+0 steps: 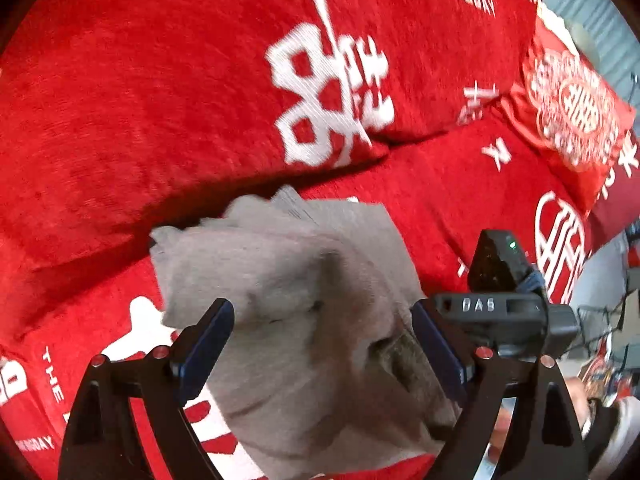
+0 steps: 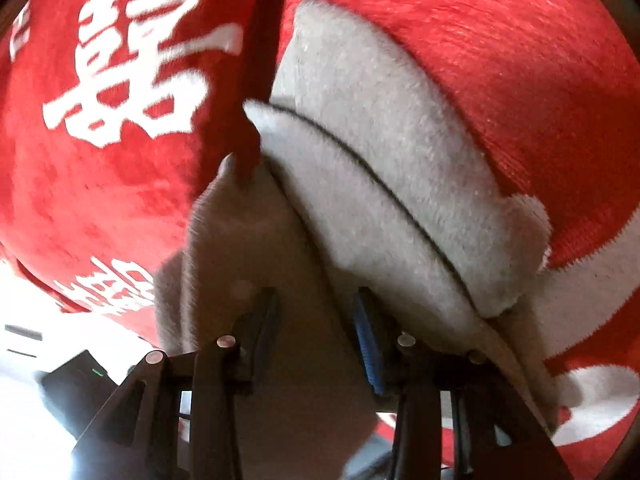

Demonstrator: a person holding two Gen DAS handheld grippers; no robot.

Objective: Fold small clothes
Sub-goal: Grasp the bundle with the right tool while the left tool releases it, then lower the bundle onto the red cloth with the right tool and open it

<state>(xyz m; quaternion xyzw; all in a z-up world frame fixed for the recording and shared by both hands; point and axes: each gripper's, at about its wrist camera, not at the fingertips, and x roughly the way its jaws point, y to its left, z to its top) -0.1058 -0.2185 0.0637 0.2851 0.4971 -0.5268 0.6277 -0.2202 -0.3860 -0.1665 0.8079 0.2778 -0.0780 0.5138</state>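
A small grey fleece garment (image 1: 288, 280) lies bunched on a red blanket (image 1: 140, 100) with white characters. My left gripper (image 1: 322, 316) points down over it, jaws wide apart; the cloth lies between the fingers and neither pad presses on it. In the right wrist view the same grey garment (image 2: 360, 168) shows a folded flap with a dark seam. My right gripper (image 2: 316, 320) stands part open, with grey cloth running loosely between its fingers. The right gripper's black body (image 1: 496, 292), with a green light, sits just beside my left gripper's right finger.
A red cushion (image 1: 180, 60) with a large white character rises behind the garment, and a smaller red printed cushion (image 1: 572, 112) lies at the far right. A person's hand (image 1: 580, 396) shows at the lower right. Bright floor (image 2: 32, 360) lies past the blanket's edge.
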